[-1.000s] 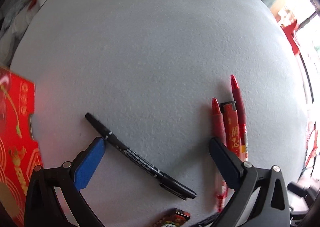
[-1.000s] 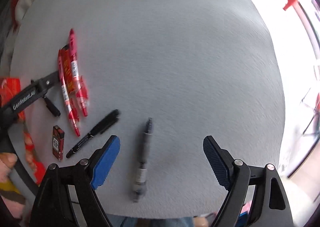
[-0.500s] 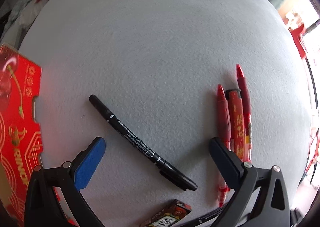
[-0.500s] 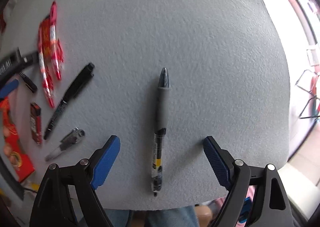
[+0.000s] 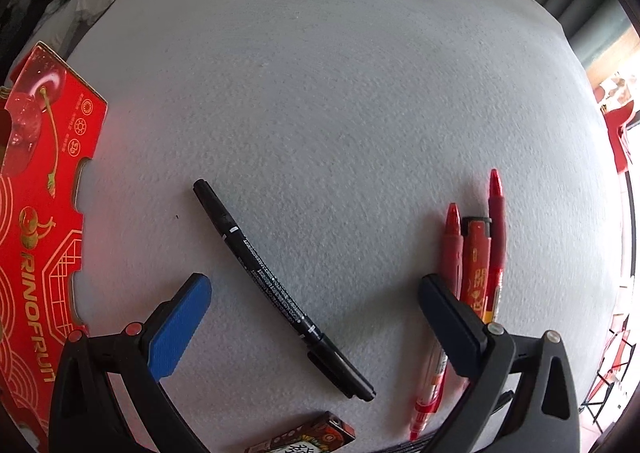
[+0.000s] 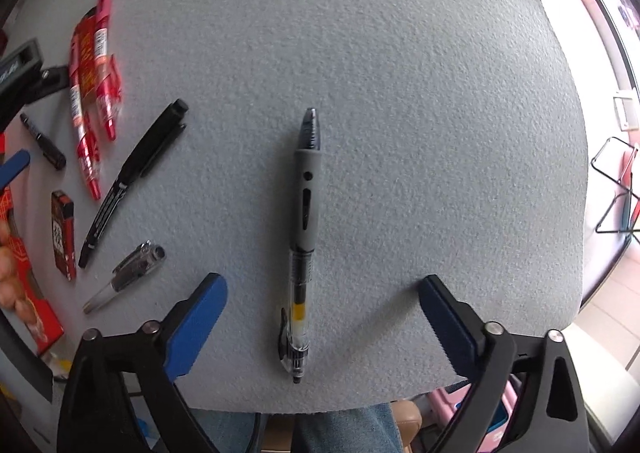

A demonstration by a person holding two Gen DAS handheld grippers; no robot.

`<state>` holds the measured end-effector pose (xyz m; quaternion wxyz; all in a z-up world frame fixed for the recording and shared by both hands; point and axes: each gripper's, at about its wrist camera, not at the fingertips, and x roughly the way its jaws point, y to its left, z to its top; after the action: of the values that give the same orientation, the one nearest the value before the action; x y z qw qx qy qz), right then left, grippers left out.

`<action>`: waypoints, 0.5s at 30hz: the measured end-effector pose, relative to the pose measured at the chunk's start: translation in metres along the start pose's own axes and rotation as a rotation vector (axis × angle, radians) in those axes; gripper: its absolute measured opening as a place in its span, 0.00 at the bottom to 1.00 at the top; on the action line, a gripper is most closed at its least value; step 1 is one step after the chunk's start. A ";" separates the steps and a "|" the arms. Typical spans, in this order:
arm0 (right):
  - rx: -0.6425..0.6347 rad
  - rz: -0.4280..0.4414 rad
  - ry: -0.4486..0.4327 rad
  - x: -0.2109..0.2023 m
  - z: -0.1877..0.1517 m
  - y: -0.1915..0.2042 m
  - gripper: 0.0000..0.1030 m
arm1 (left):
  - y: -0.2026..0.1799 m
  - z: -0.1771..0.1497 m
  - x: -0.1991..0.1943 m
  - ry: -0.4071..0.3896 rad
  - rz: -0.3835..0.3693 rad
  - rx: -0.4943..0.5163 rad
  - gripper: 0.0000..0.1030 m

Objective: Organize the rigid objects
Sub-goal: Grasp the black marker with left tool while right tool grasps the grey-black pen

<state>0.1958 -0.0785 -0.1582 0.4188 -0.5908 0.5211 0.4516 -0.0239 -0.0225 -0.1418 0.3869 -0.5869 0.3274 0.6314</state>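
On the grey felt table [image 5: 320, 73] a black marker [image 5: 276, 285] lies at a slant between the fingers of my left gripper [image 5: 312, 283], which is open and apart from it. Three red pens [image 5: 476, 265] lie side by side behind its right finger. My right gripper [image 6: 322, 281] hovers over a grey-grip gel pen [image 6: 304, 213] that lies lengthwise between its fingers. Its jaws are closing, but the pads stand well clear of the pen. The right wrist view also holds the black marker [image 6: 132, 177] and the red pens [image 6: 90, 73] at left.
A red fruit carton [image 5: 36, 213] lies at the table's left. A small dark box [image 6: 64, 233], a clear pen piece [image 6: 128, 277] and a short black cap [image 6: 42, 141] lie near the marker. The table's near edge runs under my right gripper, with a person's jeans [image 6: 352, 429] below.
My right gripper sank toward the grey pen, which now lies centred between its fingers. My left gripper shifted, so the black marker sits more centrally between its fingers.
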 end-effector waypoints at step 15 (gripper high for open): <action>-0.150 -0.002 -0.042 -0.028 -0.008 0.020 0.11 | -0.034 0.030 -0.060 -0.074 -0.078 0.277 0.27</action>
<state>0.1755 -0.0820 -0.1298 0.3846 -0.6116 0.4761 0.5014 -0.0082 0.0141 -0.0774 0.5001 -0.5165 0.3741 0.5858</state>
